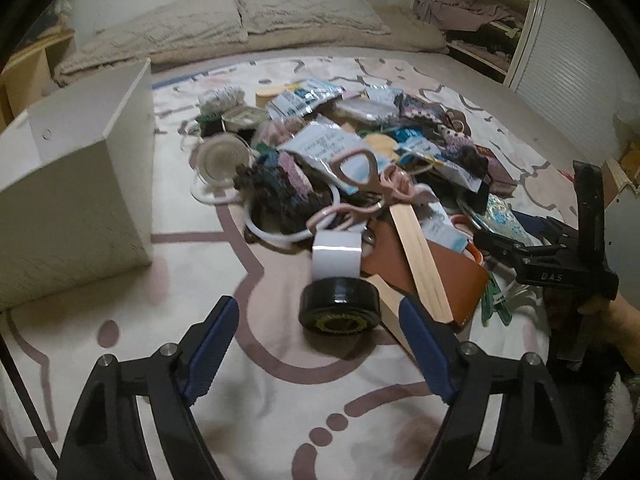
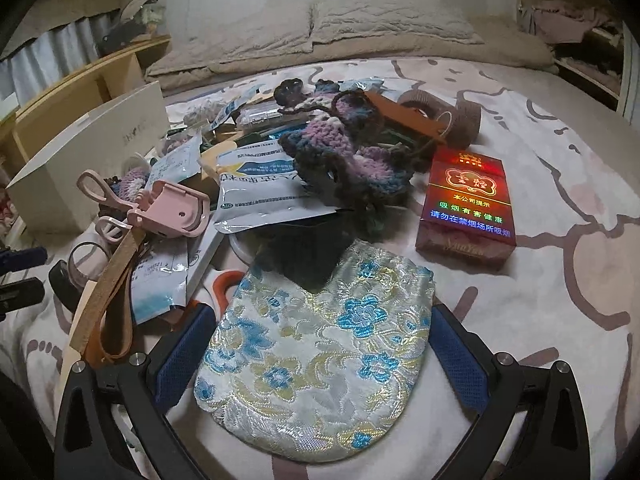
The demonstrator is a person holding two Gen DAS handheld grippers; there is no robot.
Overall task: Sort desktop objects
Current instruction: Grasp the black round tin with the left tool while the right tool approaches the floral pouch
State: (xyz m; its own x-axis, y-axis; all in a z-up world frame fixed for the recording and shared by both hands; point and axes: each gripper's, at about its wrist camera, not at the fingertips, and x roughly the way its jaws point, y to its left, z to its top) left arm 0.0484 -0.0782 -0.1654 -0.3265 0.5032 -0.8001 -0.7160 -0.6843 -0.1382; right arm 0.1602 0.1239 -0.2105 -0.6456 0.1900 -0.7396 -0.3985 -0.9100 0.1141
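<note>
A heap of small objects lies on a patterned bedspread (image 1: 280,420). In the left wrist view, my left gripper (image 1: 320,320) is open, its jaws wide on either side of a black tape roll (image 1: 340,308), just short of it. A white tape roll (image 1: 336,254), wooden sticks (image 1: 420,264) and a pink eyelash curler (image 1: 356,184) lie behind. In the right wrist view, my right gripper (image 2: 320,328) is open around a blue-flowered brocade pouch (image 2: 316,360) lying flat, not squeezing it. A red cigarette pack (image 2: 468,204) and crocheted pieces (image 2: 344,152) lie beyond. The right gripper also shows in the left wrist view (image 1: 500,246).
A white open box (image 1: 80,184) stands at the left of the heap; it also shows in the right wrist view (image 2: 92,152). Foil sachets (image 2: 260,184), a brown leather strap (image 2: 116,288) and twine rolls (image 2: 468,118) are in the pile. Pillows (image 1: 304,12) lie at the back.
</note>
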